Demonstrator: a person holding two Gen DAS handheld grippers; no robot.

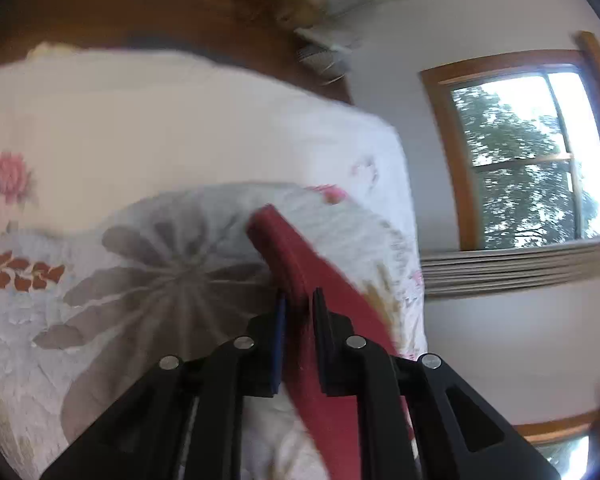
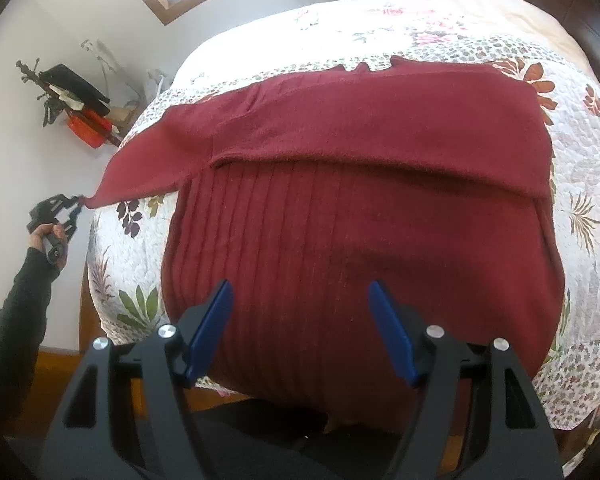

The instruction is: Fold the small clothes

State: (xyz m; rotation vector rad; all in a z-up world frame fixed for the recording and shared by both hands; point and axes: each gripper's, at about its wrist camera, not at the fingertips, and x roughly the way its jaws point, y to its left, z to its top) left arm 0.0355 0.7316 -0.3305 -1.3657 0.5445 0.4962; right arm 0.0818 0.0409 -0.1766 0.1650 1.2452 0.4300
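Jaws clamping the maroon sweater's (image 2: 356, 248) sleeve end (image 1: 276, 236), the left gripper (image 1: 298, 300) is stretching it sideways for folding inward next, while the right gripper (image 2: 300, 300) is hovering spread apart above the quilt (image 2: 572, 216).

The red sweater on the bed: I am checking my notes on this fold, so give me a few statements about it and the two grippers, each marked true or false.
1. The left gripper is shut on a sleeve of the red sweater. True.
2. The right gripper is clamped on the sweater's hem. False: its jaws stand open above the ribbed body, holding nothing.
3. The sweater lies on a flowered quilt. True.
4. The sweater lies flat with nothing folded. False: a plain band of it lies folded across the ribbed body.
5. The sleeve is pulled out past the edge of the bed. True.
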